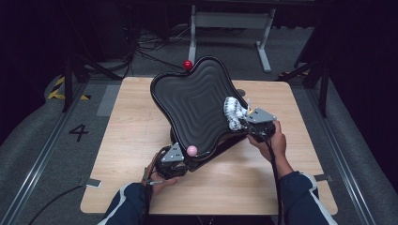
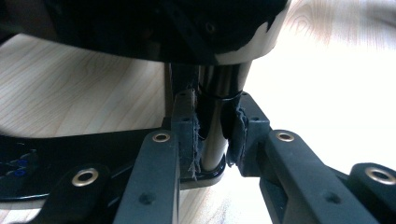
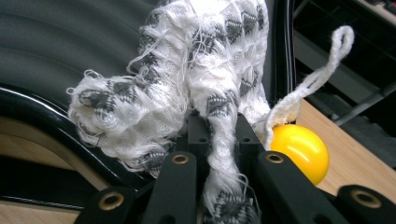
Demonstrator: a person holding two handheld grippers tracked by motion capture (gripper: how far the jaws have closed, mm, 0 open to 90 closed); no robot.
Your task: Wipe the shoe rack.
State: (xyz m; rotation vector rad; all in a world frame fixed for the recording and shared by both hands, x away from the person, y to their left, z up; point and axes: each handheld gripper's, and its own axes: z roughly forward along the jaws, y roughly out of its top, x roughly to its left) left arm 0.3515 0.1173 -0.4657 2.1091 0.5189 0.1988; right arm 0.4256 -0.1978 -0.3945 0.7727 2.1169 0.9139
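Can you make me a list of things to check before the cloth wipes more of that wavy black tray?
1. Right gripper has the cloth: ok, jaws shut on a fold of it.
2. Cloth touches the tray: ok, it lies on the ribbed surface by the right edge.
3. Left gripper steadies the tray: ok, jaws clamp the shiny black post beneath it.
4. Tray is level: not ok, it tilts up off the table.
5. Yellow ball is out of the way: cannot tell, it sits close beside the cloth.
6. Pink ball is safe: cannot tell, it sits at the tray's near edge.
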